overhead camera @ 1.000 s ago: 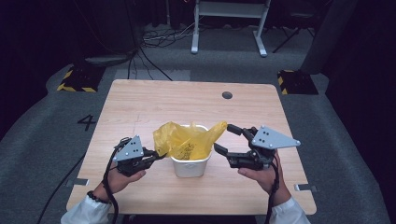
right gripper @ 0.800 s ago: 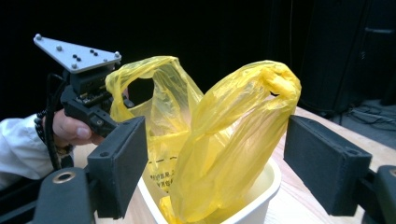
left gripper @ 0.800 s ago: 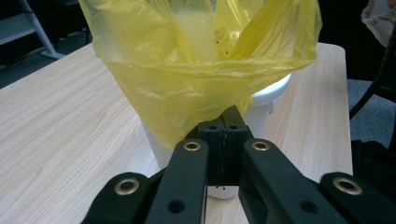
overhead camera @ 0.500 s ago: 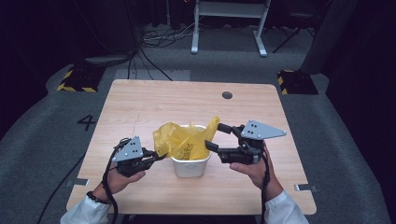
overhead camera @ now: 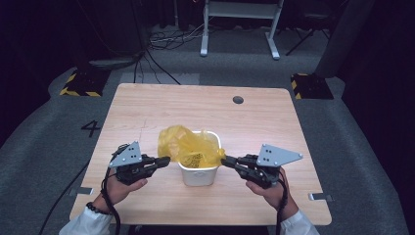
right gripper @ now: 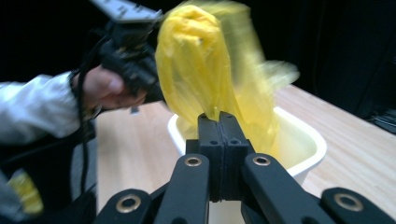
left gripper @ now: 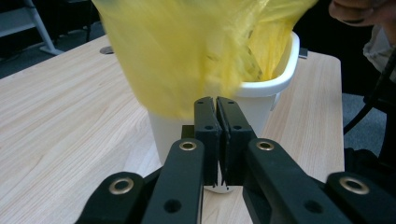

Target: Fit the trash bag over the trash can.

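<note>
Right gripper jaws just closing, now clamped on right edge of yellow bag; hand lower than second ago; left gripper pinches left edge; bag sits in white bin mid-table; both sides held, likely ready to stretch bag over rim.

One yellow bag, one white bin, one table, two hand-held grippers.

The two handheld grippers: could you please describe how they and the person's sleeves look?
Each gripper, left and right, has black linkage jaws with brass-coloured pivot rivets and flat black pads. A grey three-cornered plate with small dark dots tops each. Black cables trail back past the wrists. The sleeves are white, and the left wrist wears a dark beaded bracelet.
</note>
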`<state>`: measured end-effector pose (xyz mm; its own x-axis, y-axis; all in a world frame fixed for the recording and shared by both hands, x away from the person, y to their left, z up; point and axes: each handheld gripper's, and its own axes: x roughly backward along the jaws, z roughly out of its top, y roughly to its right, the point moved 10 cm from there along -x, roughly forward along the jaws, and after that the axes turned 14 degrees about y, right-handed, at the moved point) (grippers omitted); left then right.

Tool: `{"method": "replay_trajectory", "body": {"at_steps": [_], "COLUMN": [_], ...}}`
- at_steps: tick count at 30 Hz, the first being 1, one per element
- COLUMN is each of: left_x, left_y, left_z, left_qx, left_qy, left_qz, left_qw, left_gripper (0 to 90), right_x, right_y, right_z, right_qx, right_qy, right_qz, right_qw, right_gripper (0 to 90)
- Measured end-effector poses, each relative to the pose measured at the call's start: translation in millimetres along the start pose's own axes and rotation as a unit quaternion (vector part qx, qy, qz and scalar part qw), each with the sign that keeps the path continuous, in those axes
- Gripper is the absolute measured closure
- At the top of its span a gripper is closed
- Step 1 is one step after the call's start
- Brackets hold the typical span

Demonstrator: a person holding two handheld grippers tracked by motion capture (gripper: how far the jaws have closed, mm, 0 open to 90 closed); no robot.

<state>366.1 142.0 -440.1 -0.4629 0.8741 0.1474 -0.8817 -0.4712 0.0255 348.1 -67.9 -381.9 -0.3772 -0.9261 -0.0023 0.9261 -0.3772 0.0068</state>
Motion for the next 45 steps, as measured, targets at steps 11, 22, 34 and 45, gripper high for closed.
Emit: {"method": "replay_trajectory", "body": {"at_steps": [11,22,34,45], "left_x": [9.0,-5.1,-12.8,21.9], "left_y": [-2.0,-6.5,-3.1,-7.7], "left_z": [8.9,62.6,60.6,15.0], "left_qx": [-0.004,-0.017,-0.031,0.049], "left_qy": [0.004,0.078,0.057,0.044], "left_qz": [0.014,0.027,-0.019,-0.023], "left_qw": [0.9999,0.9964,0.9977,0.9976], "left_gripper": [63.6,19.6,87.9,90.0], "right_x": [17.5,9.3,11.1,16.8], "right_y": [-21.1,-26.2,-28.2,-8.7], "right_z": [-24.7,-42.9,-59.6,-80.6], "right_qx": [0.030,0.032,0.032,-0.002], "right_qy": [-0.036,-0.074,-0.113,-0.113], "right_qz": [0.054,0.067,0.080,0.051], "right_qw": [0.9975,0.9945,0.9898,0.9923], "right_gripper": [90.0,90.0,90.0,90.0]}}
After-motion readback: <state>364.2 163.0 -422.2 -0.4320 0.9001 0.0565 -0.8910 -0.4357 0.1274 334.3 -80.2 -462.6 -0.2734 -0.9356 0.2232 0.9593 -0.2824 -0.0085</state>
